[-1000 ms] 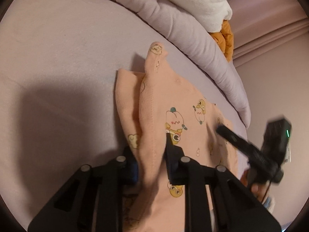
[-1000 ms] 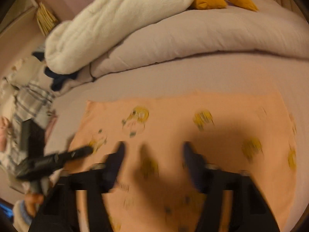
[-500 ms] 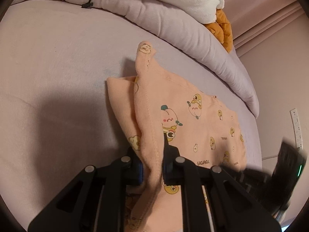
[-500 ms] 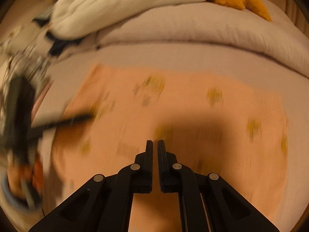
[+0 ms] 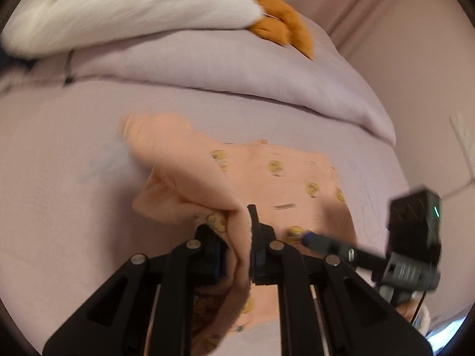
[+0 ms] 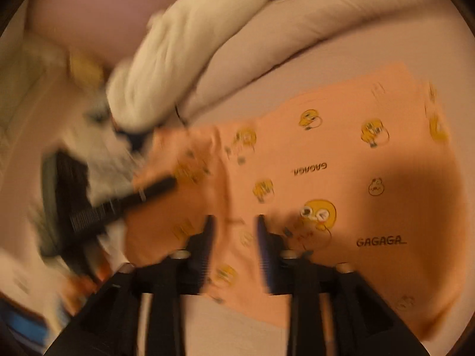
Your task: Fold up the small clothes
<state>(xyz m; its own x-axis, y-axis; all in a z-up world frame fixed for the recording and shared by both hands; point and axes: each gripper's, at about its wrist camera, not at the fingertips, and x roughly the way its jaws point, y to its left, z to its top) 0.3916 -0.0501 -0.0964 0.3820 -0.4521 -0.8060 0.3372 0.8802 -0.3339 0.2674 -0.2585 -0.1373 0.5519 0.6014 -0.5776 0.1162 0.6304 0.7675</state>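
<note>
A small peach garment [image 5: 291,175] with yellow cartoon prints lies on the lilac bedsheet [image 5: 59,195]. My left gripper [image 5: 237,231] is shut on a raised fold of the garment and holds its left edge lifted over the flat part. It shows as a blurred black tool at the left of the right wrist view [image 6: 118,201]. My right gripper [image 6: 233,231] is open just above the garment [image 6: 356,163] near its front edge, holding nothing. It appears at the right of the left wrist view [image 5: 305,235].
A rolled lilac duvet [image 5: 237,71] runs across the back of the bed with a white fluffy blanket [image 5: 124,6] and an orange plush [image 5: 282,26] on top. Other clothes are piled at the left [image 6: 98,136]. A pink wall [image 5: 400,29] is at right.
My left gripper has carried the held fold rightward over the garment. My right gripper was shut half a second ago and is now open, lower over the garment.
</note>
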